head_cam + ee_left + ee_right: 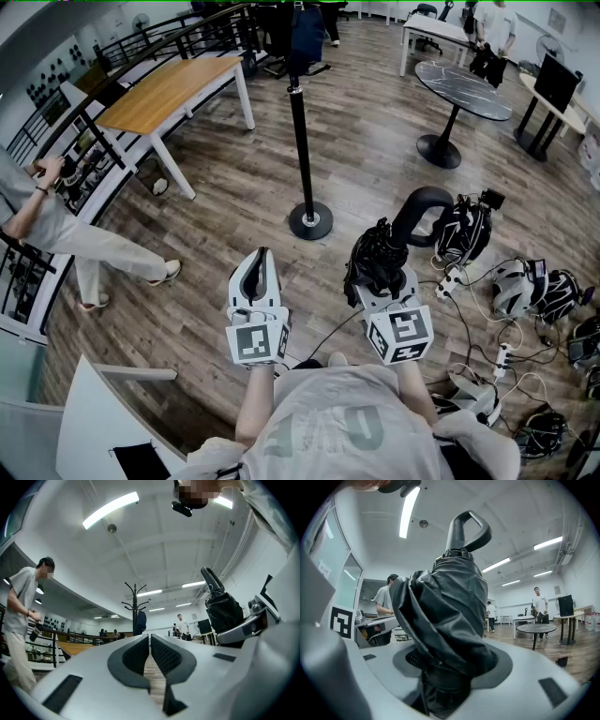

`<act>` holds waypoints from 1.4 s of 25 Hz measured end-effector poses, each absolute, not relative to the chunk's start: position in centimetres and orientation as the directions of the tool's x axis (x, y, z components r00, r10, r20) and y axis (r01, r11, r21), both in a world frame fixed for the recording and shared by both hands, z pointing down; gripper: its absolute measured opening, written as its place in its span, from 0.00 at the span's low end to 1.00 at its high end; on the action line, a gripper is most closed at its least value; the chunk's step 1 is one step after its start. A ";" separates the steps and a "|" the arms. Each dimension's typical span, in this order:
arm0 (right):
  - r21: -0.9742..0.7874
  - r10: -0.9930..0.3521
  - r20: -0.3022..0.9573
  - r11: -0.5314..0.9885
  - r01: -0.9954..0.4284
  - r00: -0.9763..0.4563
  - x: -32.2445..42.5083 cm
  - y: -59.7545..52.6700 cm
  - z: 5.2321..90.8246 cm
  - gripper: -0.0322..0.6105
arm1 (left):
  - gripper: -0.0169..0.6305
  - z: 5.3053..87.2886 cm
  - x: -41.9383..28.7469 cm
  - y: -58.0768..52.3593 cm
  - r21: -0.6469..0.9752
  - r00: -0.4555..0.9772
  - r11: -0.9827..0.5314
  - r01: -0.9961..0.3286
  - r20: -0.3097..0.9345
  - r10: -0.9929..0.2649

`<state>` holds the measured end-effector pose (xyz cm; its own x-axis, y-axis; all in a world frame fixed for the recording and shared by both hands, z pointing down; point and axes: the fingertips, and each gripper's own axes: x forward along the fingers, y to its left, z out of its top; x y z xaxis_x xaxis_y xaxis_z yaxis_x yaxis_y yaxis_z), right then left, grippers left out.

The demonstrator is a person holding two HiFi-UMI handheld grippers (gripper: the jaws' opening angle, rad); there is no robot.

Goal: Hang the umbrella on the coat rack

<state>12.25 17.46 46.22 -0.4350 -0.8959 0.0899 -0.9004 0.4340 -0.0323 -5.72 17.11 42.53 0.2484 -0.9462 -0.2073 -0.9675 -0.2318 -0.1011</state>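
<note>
Not far along yet. The R gripper [384, 281] is clamped tight on the folded black umbrella [412, 211], w/ its loop handle sticking up. So the pick-up part looks done. The umbrella is near the person, on the right. The coat rack [302, 141] stands farther off & a bit left, well apart from it. What's left, I think: carry it over & hook the handle on a peg. The L gripper [255, 267] has its fingers together, w/ nothing in them.

The head view shows the rack's pole & round foot on the wood floor [375, 122], but its top is hard to make out. The L gripper view shows the pegs [134, 590] up top & a dark blue thing [139, 620] hanging there. The R gripper view shows no rack at all, just the umbrella up close, filling the jaws.
</note>
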 end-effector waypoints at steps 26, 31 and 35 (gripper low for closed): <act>-0.099 -0.861 0.140 0.480 -0.872 -0.489 14.7 13.0 48.5 0.46 | 0.09 45.0 -6.7 12.2 -0.012 0.142 -0.142 -0.990 -0.147 -0.979; -0.102 -0.874 0.121 0.460 -0.882 -0.470 15.8 9.8 47.3 0.46 | 0.09 44.0 -5.5 8.1 -0.027 0.176 -0.174 -0.984 -0.152 -0.973; -0.090 -0.886 0.114 0.441 -0.893 -0.449 16.4 6.9 46.7 0.46 | 0.09 43.6 -4.4 4.6 -0.049 0.213 -0.208 -0.977 -0.146 -0.966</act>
<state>16.38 6.90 46.73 -0.4494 -0.8860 0.1143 -0.8928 0.4413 -0.0902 -4.38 4.60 43.59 0.2126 -0.9662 -0.1459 -0.9770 -0.2075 -0.0492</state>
